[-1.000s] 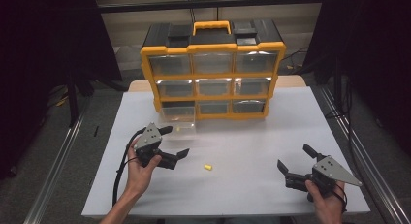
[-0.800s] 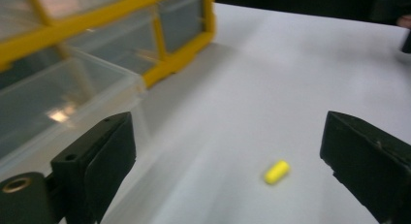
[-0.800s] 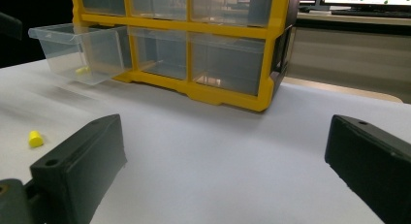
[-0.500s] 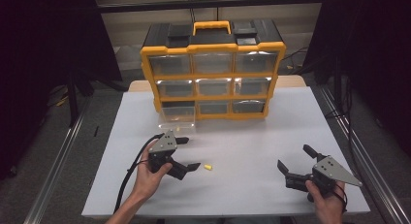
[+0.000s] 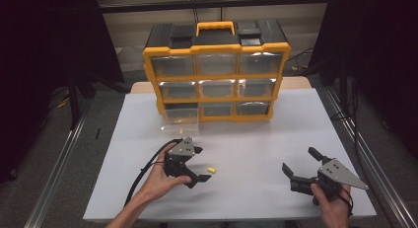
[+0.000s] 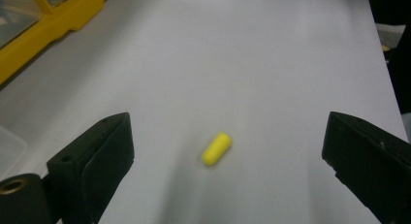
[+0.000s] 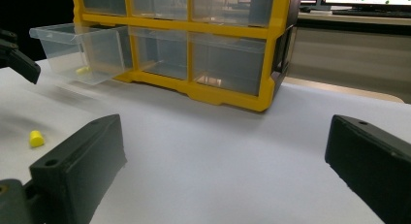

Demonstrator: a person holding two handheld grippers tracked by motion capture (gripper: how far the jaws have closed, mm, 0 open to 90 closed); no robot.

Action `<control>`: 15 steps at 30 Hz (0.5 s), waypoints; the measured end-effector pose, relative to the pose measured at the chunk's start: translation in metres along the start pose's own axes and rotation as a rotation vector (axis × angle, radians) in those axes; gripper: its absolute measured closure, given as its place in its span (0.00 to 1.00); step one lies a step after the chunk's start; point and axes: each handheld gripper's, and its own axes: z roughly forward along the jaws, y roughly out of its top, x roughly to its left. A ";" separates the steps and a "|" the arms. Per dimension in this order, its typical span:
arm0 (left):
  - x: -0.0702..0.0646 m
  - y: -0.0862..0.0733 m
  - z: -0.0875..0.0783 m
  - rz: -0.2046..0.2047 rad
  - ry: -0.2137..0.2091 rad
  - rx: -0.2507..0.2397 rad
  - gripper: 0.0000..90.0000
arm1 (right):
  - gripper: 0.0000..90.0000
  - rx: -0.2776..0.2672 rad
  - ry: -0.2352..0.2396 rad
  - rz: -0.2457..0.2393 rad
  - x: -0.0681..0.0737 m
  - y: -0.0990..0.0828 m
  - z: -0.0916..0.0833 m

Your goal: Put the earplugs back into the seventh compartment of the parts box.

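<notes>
A small yellow capsule (image 5: 211,169) lies on the white table (image 5: 256,139), left of centre near the front. My left gripper (image 5: 201,165) is open and low over the table, and the capsule (image 6: 216,149) lies between its spread jaws, untouched. My right gripper (image 5: 298,160) is open and holds nothing at the front right. In the right gripper view the capsule (image 7: 36,138) lies far to the left. A clear drawer (image 5: 180,118) is pulled out of the organizer's bottom-left slot, with one yellow piece (image 7: 82,69) inside it.
A yellow and black drawer organizer (image 5: 217,72) with a carry handle stands at the back of the table; its other clear drawers are pushed in. A black cable (image 5: 145,169) trails from the left gripper toward the front edge. Bare white tabletop lies between the two grippers.
My left gripper has moved right and forward across the table until its open jaws flank the yellow capsule. The right gripper and the capsule have stayed put.
</notes>
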 end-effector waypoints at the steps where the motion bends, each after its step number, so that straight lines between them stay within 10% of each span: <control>1: 0.001 0.001 0.002 0.001 -0.002 0.013 0.05 | 0.01 0.000 0.000 0.000 0.000 0.000 0.000; 15: 0.018 0.003 0.029 0.012 -0.038 0.168 0.24 | 0.01 0.001 0.001 0.000 0.000 0.000 0.000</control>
